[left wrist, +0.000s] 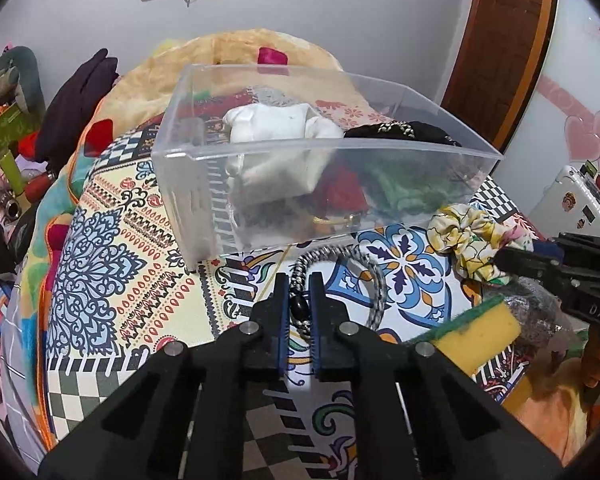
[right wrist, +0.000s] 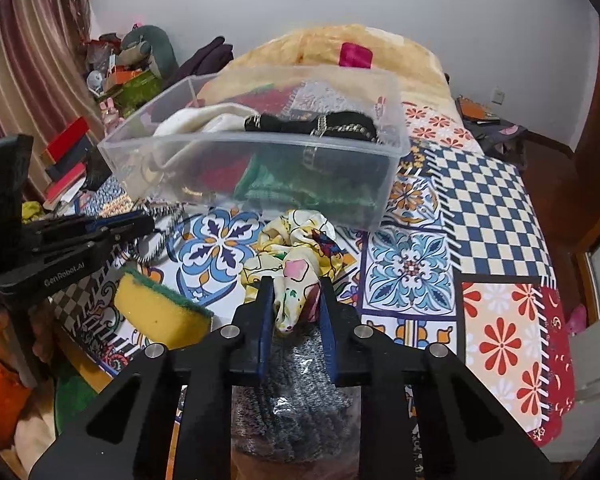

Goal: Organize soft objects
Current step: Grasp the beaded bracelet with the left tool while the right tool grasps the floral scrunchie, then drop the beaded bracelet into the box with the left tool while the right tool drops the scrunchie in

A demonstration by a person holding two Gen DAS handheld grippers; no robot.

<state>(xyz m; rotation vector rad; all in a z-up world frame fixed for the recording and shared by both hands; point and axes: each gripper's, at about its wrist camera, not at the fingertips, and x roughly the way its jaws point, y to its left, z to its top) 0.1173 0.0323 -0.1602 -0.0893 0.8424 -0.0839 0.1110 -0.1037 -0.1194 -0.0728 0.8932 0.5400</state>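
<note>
L gripper (left wrist: 299, 280) pinched on black-white braided hair band (left wrist: 374, 276), which loops on patterned bedspread (left wrist: 112, 248) just in front of clear plastic bin (left wrist: 260, 184). R gripper (right wrist: 296, 292) clamped on floral scrunchie (right wrist: 296, 256), near bin front. Bin holds white, black, red, green cloth items. Yellow-green sponge (right wrist: 160, 312) betw grippers.

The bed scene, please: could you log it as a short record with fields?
surface: patterned bedspread
bin: clear plastic box, holding white, black, red and green fabrics
left gripper: shut on black-and-white cord
right gripper: closed around floral scrunchie
loose items: yellow sponge, grey glittery bundle
</note>
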